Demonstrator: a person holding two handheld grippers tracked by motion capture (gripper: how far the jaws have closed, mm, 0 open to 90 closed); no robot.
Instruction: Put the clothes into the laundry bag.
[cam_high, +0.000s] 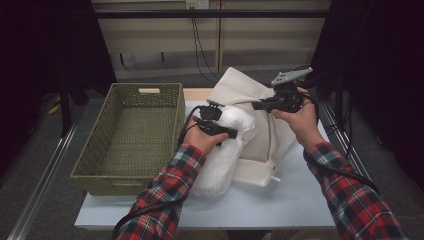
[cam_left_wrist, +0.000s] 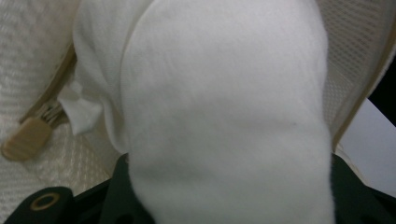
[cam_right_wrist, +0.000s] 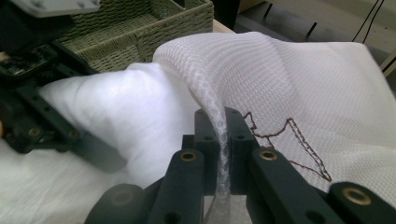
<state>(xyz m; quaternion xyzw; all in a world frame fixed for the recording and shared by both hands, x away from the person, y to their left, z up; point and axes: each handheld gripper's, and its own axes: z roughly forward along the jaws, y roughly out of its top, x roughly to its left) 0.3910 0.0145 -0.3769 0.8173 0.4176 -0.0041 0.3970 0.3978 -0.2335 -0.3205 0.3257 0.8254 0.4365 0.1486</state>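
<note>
pillow (cam_left_wrist: 224, 116): soft matt fleece | pillowcase (cam_right_wrist: 317, 84): cream waffle-weave cloth | basket (cam_high: 130, 135): rough woven green fibre

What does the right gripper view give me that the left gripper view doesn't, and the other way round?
Right gripper view alone: the right tongs shut on the raised mesh edge of the cream cover, the brown stitched outline on that cover, the green woven basket behind, and the left tongs clamped on the pillow from outside.

Left gripper view alone: the cover's tan zipper pull, the pillow's white tag, and a strip of white table.

Both: the white pillow sitting partly inside the mesh cover.
</note>
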